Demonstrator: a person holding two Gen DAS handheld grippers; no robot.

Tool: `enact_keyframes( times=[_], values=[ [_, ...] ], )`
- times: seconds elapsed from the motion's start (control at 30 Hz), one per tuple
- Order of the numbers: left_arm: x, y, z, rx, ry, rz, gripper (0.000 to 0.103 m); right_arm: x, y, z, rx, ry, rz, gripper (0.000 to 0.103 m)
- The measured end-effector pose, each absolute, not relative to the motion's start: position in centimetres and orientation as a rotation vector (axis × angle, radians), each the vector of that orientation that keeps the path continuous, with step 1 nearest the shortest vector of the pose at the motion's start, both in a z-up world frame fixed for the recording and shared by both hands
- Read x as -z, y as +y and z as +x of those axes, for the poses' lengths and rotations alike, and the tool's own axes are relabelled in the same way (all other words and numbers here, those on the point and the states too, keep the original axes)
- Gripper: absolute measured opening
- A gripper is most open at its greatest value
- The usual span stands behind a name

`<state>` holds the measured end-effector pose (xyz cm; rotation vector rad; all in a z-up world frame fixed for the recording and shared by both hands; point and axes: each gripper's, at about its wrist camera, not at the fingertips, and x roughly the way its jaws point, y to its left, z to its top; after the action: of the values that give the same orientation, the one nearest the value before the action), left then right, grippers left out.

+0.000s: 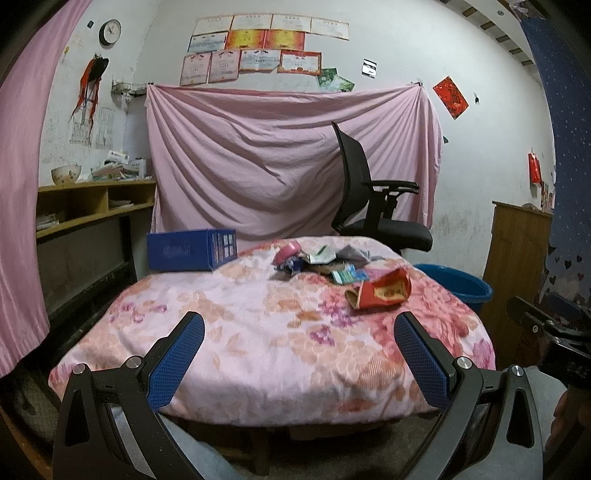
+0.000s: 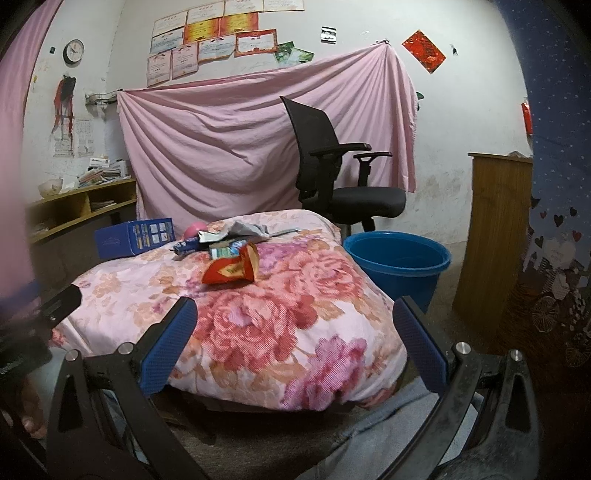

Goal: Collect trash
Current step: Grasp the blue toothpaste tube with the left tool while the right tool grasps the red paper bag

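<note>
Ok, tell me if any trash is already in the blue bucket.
No. In the right wrist view the blue bucket shows only its bare inside, while the red wrapper lies on the floral blanket.

A lived-in home room. Certificates (image 1: 255,48) and a clock (image 1: 110,32) fill the upper wall. A floral quilt (image 1: 258,332) lies centre, a shelf (image 1: 92,206) at left.
</note>
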<state>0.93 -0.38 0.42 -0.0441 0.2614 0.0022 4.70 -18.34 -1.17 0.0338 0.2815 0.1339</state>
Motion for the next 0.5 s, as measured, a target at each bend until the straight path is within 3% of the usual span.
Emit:
enact_keyframes(
  times=[0.27,0.5],
  values=[
    [-2.8,1.4,4.6,-0.045,0.19,-0.039,0.101,-1.8,-16.6,8.5,-0.192,0.184,0.002,0.103],
    [-2.3,4.3,9.5,-0.088,0.203,-0.038,0.101,-0.9,-14.9,14.0,-0.211,0.225,0.023,0.103]
  ],
)
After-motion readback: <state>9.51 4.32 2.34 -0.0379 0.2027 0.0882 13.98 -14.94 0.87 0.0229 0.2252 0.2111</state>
